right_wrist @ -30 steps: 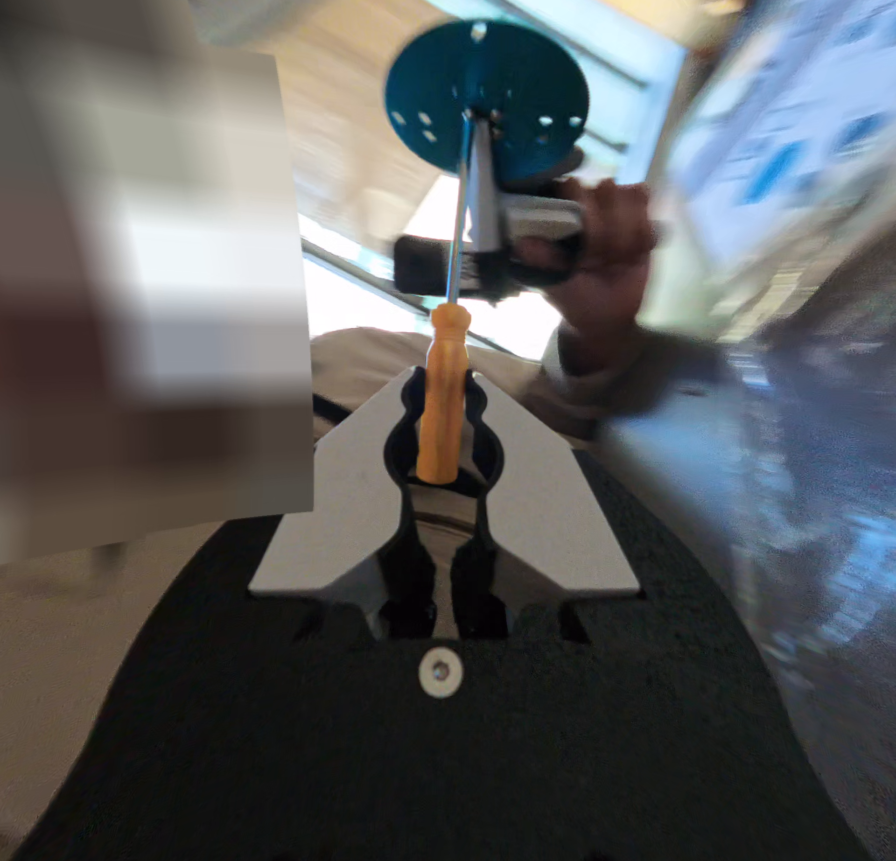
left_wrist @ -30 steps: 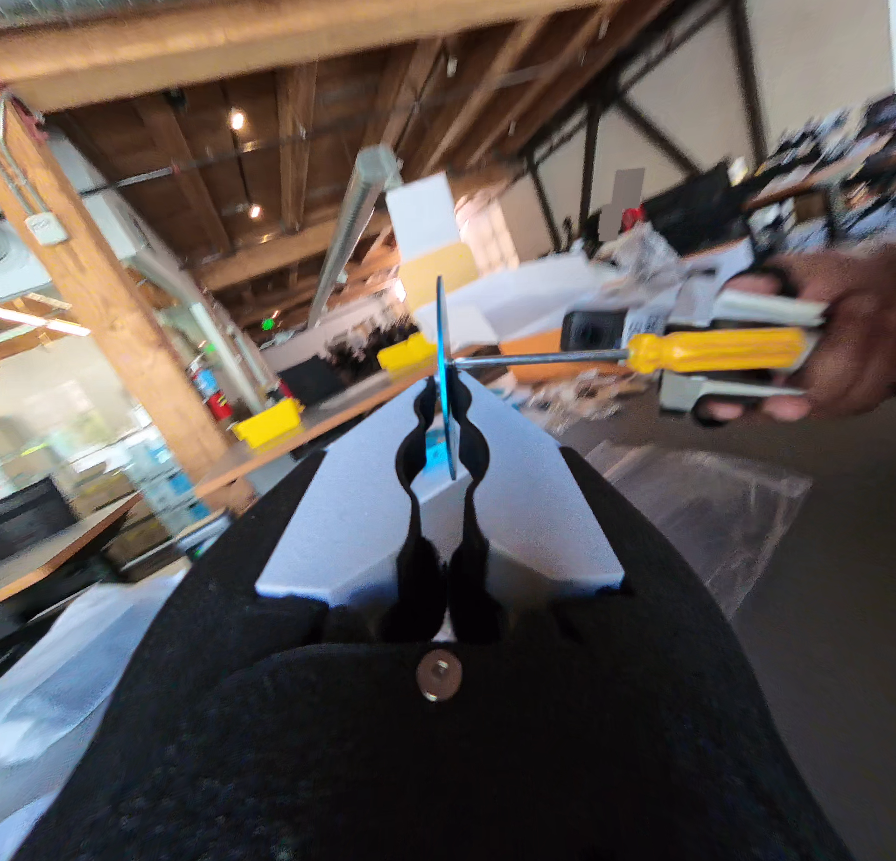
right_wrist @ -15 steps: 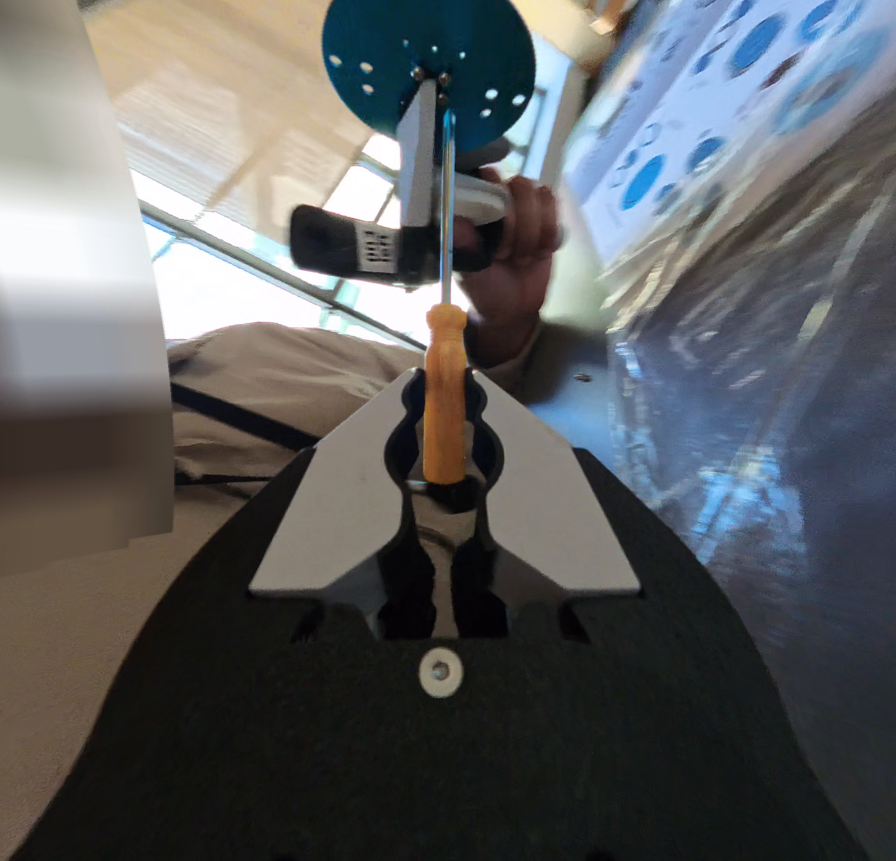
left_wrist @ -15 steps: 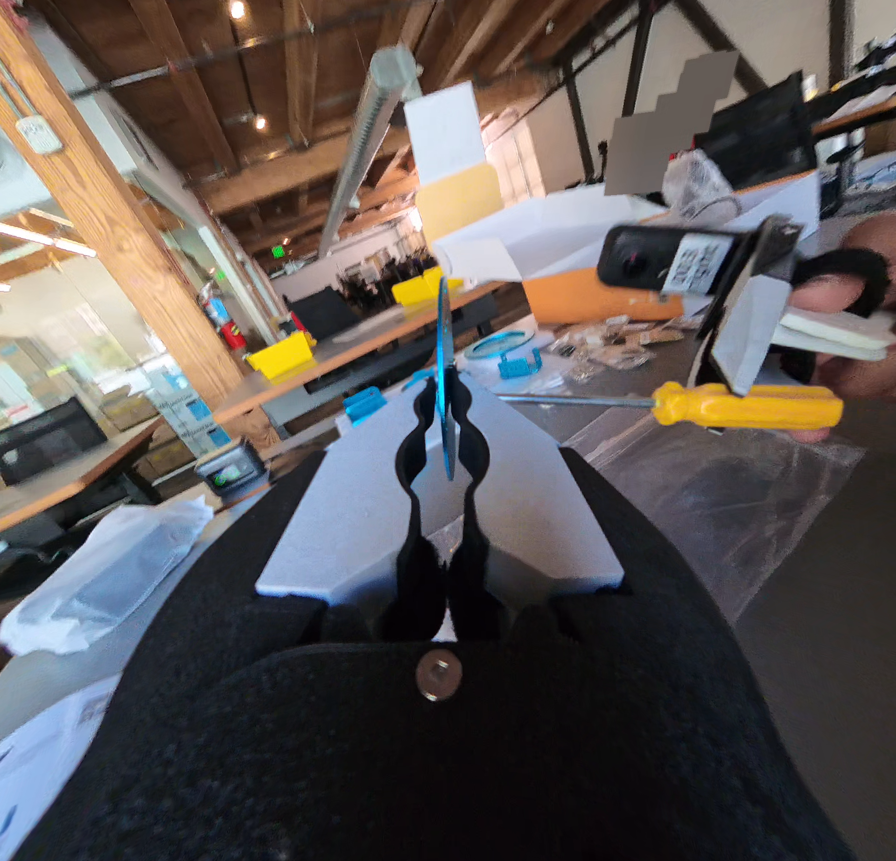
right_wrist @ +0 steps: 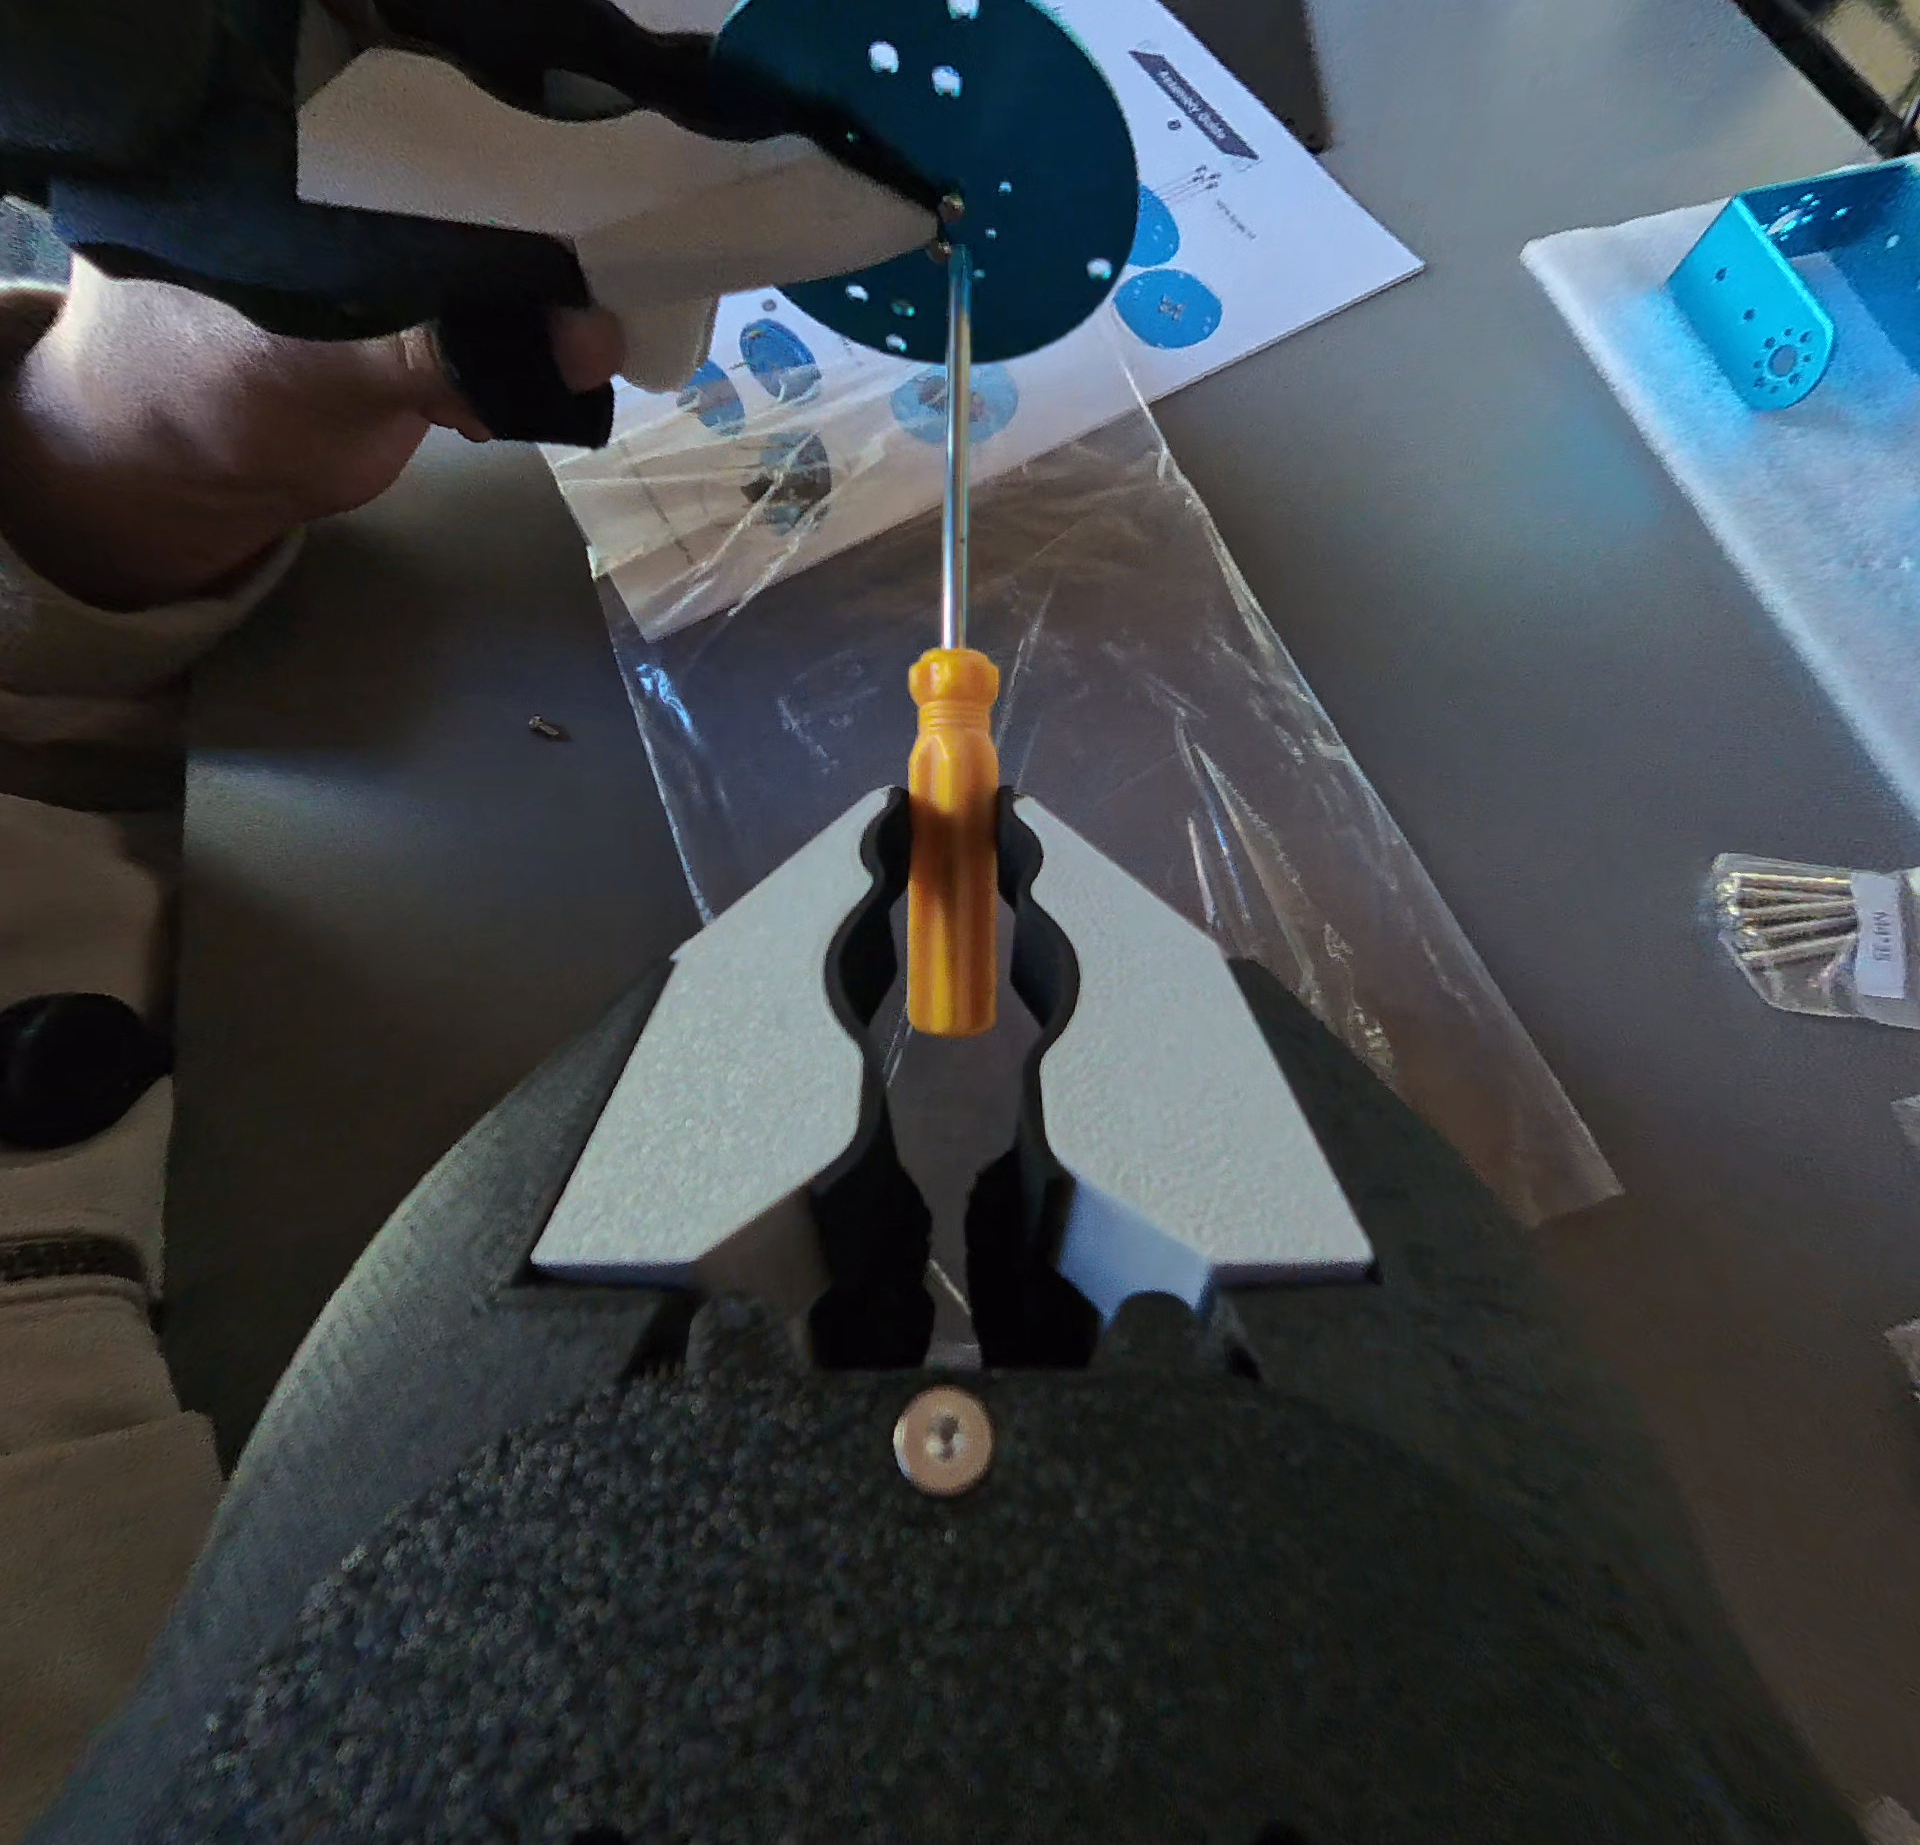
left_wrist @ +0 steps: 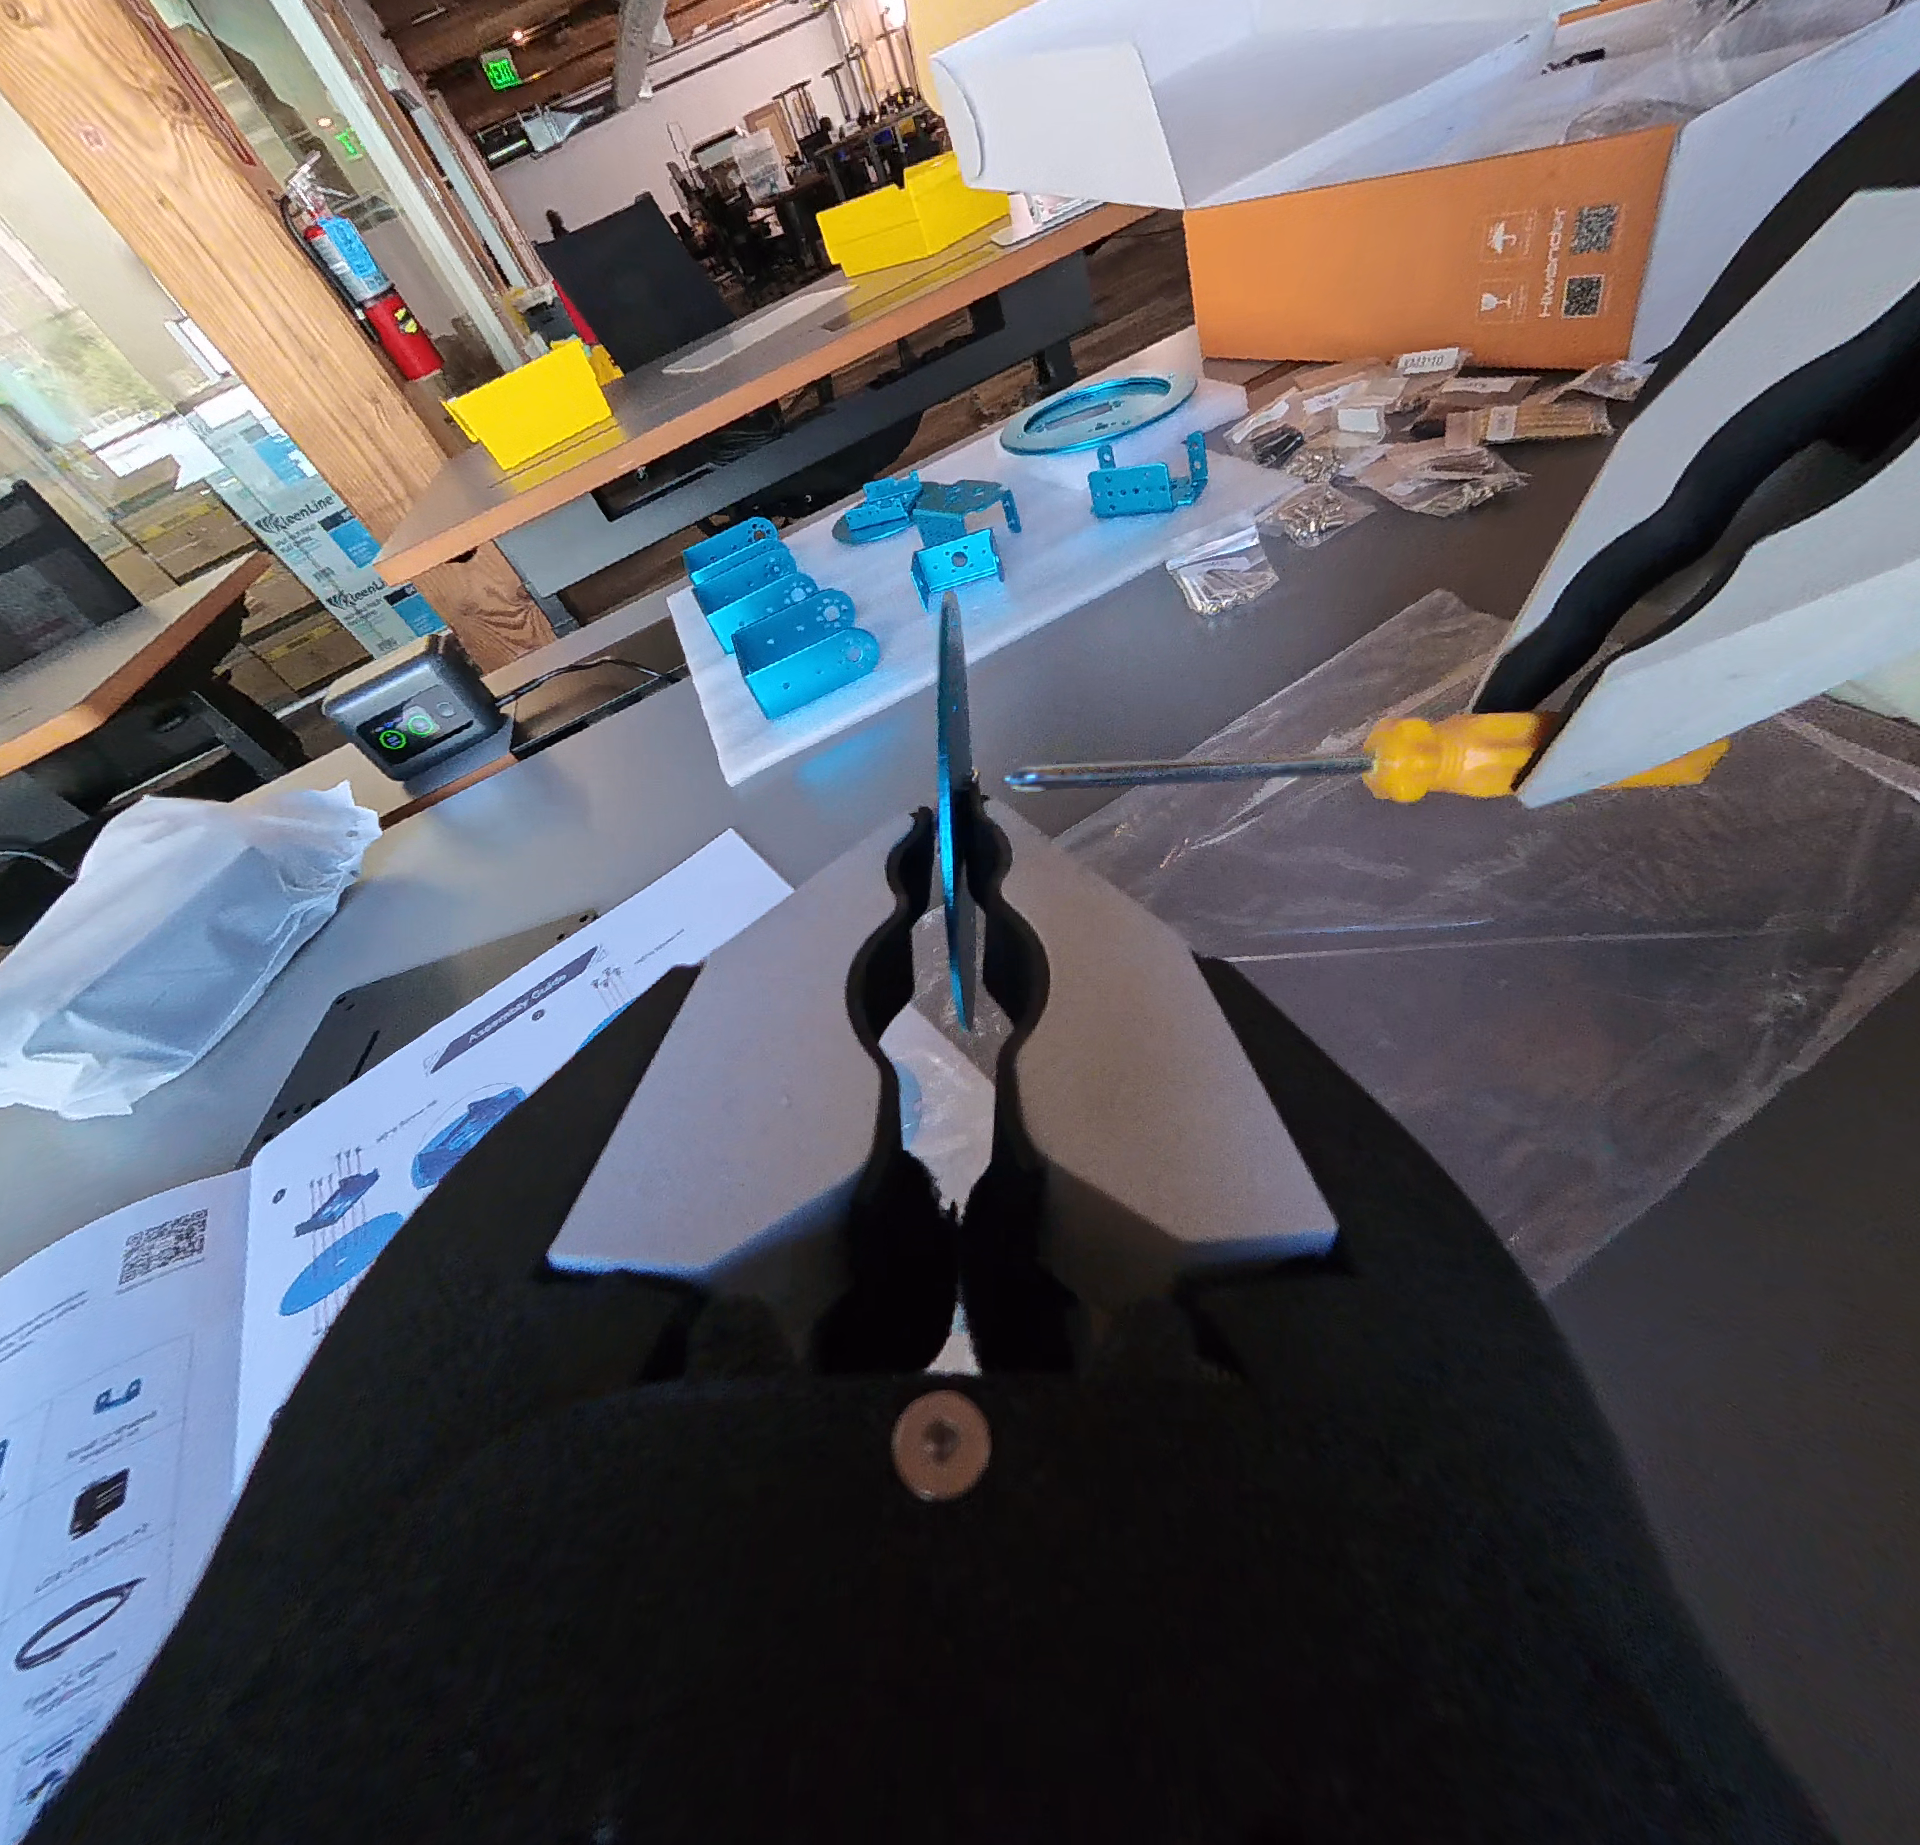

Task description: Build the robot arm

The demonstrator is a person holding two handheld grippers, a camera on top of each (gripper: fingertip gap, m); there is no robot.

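Screwdriver (right_wrist: 951,839) — yellow handle pinched in the right gripper (right_wrist: 948,808), shaft level, tip just beside the blue disc (left_wrist: 954,829). Left gripper (left_wrist: 951,839) clamps that disc edge-on, upright, above the grey table (left_wrist: 1714,1432). Beneath: clear plastic sheet (right_wrist: 1143,735) and a printed booklet (left_wrist: 135,1307); blue brackets (left_wrist: 779,611) well apart.

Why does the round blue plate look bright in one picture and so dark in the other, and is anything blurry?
Left wrist view: blue disc edge-on, catching light, scene sharp, edges bent by the wide lens. Right wrist view: its face is shadowed, the screwdriver crisp, the hand soft.
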